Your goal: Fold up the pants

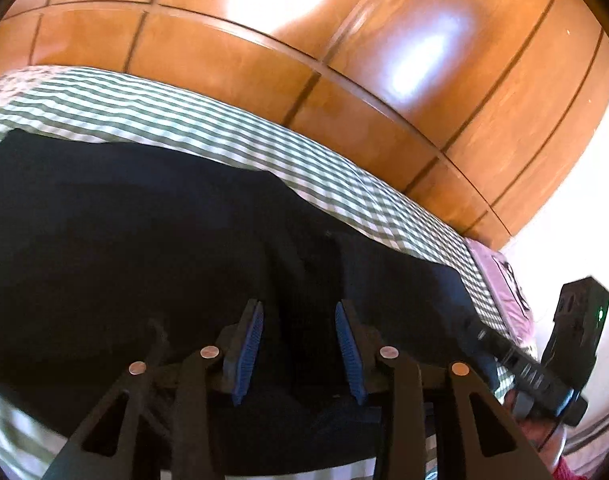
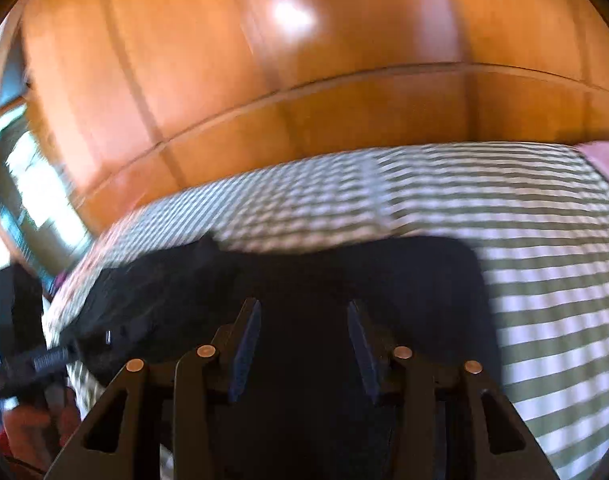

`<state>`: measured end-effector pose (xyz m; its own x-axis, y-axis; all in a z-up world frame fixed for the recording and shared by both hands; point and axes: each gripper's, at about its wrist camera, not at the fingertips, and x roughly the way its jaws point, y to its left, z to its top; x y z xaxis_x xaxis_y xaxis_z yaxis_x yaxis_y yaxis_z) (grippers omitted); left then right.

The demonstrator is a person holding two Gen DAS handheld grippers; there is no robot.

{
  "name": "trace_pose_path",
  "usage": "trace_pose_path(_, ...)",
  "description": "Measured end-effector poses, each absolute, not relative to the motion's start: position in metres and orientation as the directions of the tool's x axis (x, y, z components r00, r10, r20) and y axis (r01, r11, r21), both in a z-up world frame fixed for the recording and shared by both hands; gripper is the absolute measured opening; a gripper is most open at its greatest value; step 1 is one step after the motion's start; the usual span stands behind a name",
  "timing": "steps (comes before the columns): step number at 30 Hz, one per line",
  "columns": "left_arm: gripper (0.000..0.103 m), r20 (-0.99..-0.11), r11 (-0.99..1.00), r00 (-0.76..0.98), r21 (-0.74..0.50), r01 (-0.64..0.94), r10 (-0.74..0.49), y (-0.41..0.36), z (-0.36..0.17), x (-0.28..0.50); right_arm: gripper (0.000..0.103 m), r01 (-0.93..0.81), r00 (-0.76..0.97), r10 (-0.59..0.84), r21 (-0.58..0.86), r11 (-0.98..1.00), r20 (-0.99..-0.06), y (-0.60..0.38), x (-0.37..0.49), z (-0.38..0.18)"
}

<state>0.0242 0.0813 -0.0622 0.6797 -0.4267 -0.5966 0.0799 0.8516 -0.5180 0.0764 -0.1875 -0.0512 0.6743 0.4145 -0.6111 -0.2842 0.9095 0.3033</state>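
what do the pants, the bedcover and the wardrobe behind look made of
Pants: dark navy cloth, matte and limp, probably a woven or knit fabric; too dark to see the weave.
Bedcover: soft woven fabric, likely cotton, with a green and white check, no sheen.
Wardrobe: orange-brown wood or wood veneer with a glossy varnish; bright window glare reflects off its panels.

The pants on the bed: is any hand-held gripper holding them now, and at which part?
Neither. The left hand-held gripper and right hand-held gripper are open above the dark pants, gripping nothing.
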Motion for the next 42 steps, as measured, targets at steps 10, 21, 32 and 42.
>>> trace_pose_path(10, 0.042, -0.618, 0.828, 0.745, -0.536, -0.166, -0.251, 0.159, -0.069, -0.011, 0.029, -0.513, 0.517, 0.536, 0.26, 0.818, -0.667, -0.098, 0.065, -0.071)
trace_pose_path(21, 0.042, -0.578, 0.705, 0.816, -0.572, -0.418, 0.014, 0.219, -0.073, -0.078, 0.029, -0.506, 0.519, 0.54, 0.27, 0.819, -0.663, -0.098, 0.064, -0.083)
trace_pose_path(32, 0.042, -0.607, 0.51, 0.794, -0.693, -0.509, -0.031, 0.26, -0.116, -0.092, 0.029, -0.495, 0.519, 0.544, 0.287, 0.82, -0.659, -0.1, 0.063, -0.082)
trace_pose_path(42, 0.042, -0.58, 0.447, 0.814, -0.734, -0.511, -0.022, 0.286, -0.121, -0.063, 0.029, -0.487, 0.518, 0.548, 0.3, 0.82, -0.657, -0.102, 0.063, -0.081)
